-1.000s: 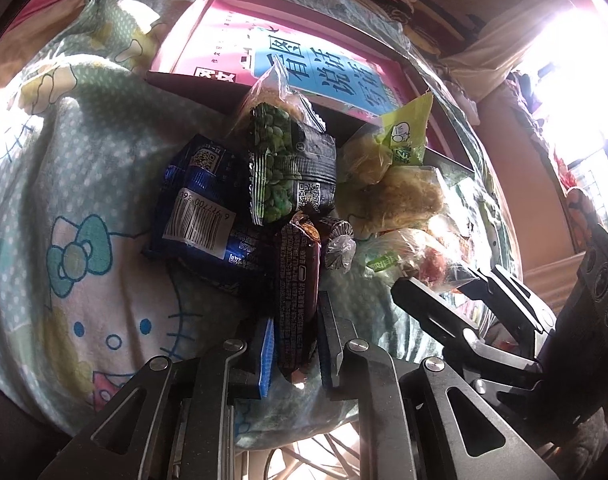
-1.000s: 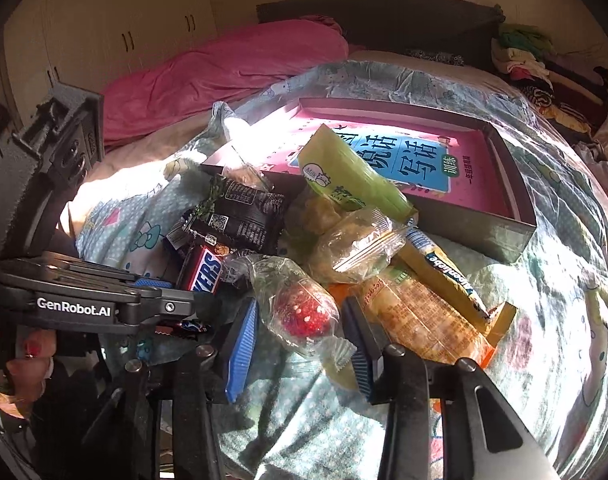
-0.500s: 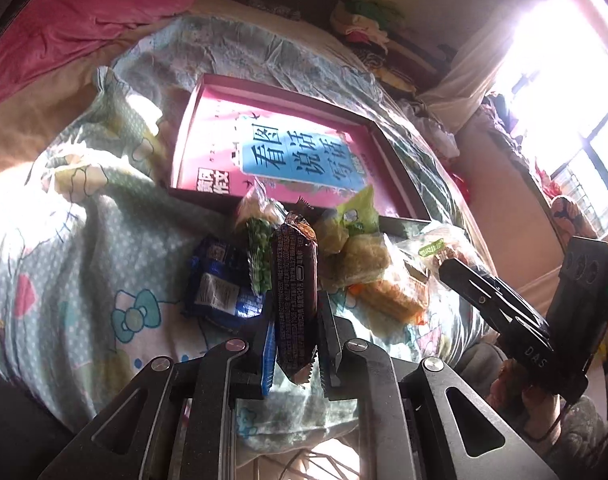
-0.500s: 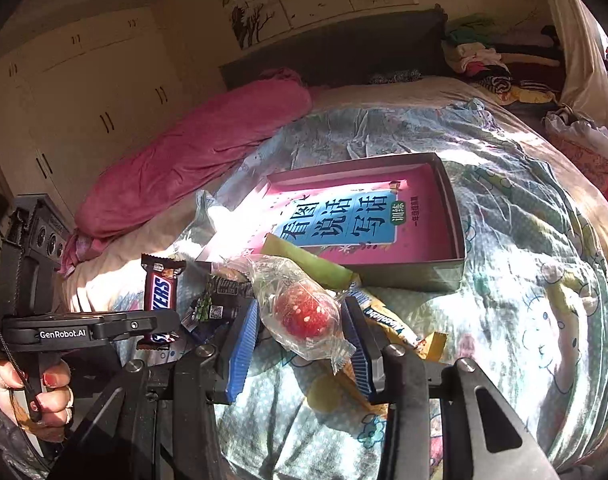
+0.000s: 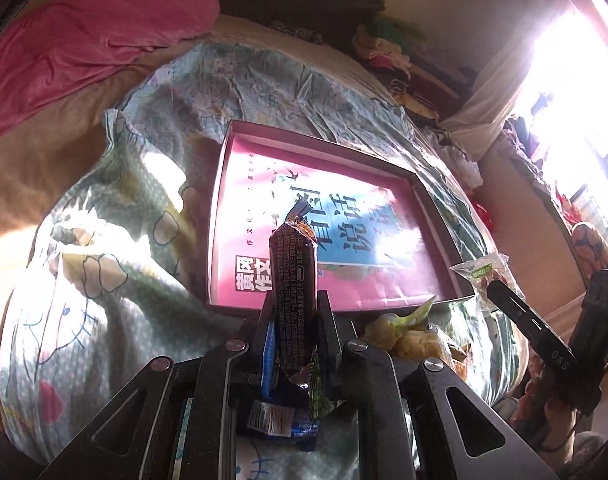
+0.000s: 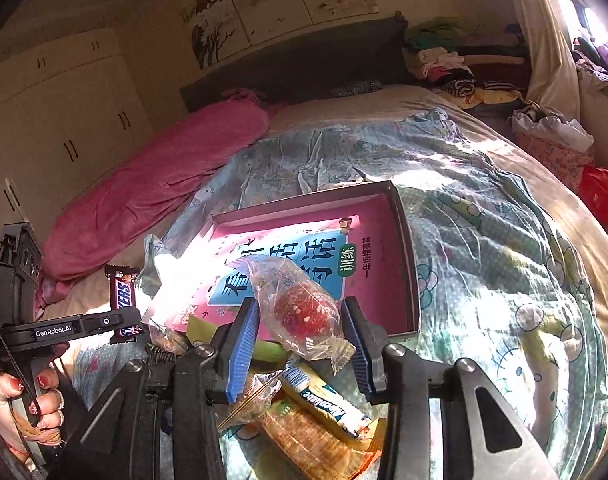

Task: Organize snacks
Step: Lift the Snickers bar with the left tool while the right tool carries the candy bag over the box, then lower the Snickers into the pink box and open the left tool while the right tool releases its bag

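Right, near to far.
Left gripper [image 5: 294,320]: clenched on the Snickers bar [image 5: 293,280], which stands upright at lower centre of its frame.
Right gripper [image 6: 300,334]: grasping a clear wrapped red snack [image 6: 304,314] between its blue pads [image 6: 242,344], centre of its frame.
Loose snacks: a Nicolube packet [image 6: 328,402] and an orange packet [image 6: 304,444] lie on the bedsheet [image 6: 484,264] under the right gripper, bottom centre.
Box [image 6: 408,256]: pink inside, holding a book [image 6: 288,272], just beyond both grippers.
Pink quilt [image 5: 84,48]: upper left, farthest back.
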{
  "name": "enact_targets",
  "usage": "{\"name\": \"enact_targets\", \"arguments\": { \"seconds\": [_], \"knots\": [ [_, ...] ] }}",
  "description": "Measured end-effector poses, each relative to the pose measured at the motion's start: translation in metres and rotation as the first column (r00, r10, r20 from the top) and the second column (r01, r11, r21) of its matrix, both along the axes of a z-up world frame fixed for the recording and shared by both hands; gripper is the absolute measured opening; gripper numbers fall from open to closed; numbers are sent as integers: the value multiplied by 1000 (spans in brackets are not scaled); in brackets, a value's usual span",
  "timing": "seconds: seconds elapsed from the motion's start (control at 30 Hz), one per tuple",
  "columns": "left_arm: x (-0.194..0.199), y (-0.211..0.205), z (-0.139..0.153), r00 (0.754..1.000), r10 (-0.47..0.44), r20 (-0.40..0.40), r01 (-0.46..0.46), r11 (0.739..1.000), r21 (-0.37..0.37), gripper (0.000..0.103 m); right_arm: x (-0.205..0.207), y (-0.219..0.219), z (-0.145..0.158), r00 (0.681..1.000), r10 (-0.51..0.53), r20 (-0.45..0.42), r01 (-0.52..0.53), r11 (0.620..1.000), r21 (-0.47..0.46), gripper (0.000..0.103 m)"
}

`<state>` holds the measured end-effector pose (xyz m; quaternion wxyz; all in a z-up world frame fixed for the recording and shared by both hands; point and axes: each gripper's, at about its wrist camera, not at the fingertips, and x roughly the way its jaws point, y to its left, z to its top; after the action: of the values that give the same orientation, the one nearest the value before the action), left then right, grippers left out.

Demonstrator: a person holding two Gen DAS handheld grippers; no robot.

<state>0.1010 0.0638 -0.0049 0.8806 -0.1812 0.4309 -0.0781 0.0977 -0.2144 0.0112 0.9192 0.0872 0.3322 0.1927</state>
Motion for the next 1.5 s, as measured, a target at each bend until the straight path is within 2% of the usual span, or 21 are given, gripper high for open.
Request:
{"name": "enact_targets", "arguments": {
  "seconds": [0.43, 0.57, 0.77, 0.93, 1.33, 1.5],
  "knots": [
    [48, -4, -22, 1000, -30, 0, 30, 998, 51, 17, 43, 9, -23, 997, -56, -50, 52, 995, -87, 43],
    [54, -3, -31, 999, -39, -17, 39, 998, 45, 17, 48, 11, -31, 995, -67, -74, 58, 992, -113, 43],
    [59, -5, -43, 998, -49, -46, 51, 998, 46, 17, 50, 10, -34, 994, -77, -82, 68, 992, -110, 44],
    [58, -8, -43, 997, -61, -46, 63, 996, 59, 17, 51, 7, -33, 991, -96, -89, 86, 990, -109, 44],
    [54, -8, -40, 996, -78, -48, 79, 996, 33, 18, 48, 2, -38, 985, -127, -117, 111, 984, -139, 45],
    [52, -6, -33, 996, -81, -30, 82, 996, 24, 19, 45, 1, -35, 985, -133, -114, 117, 984, -134, 51]
  ]
}}
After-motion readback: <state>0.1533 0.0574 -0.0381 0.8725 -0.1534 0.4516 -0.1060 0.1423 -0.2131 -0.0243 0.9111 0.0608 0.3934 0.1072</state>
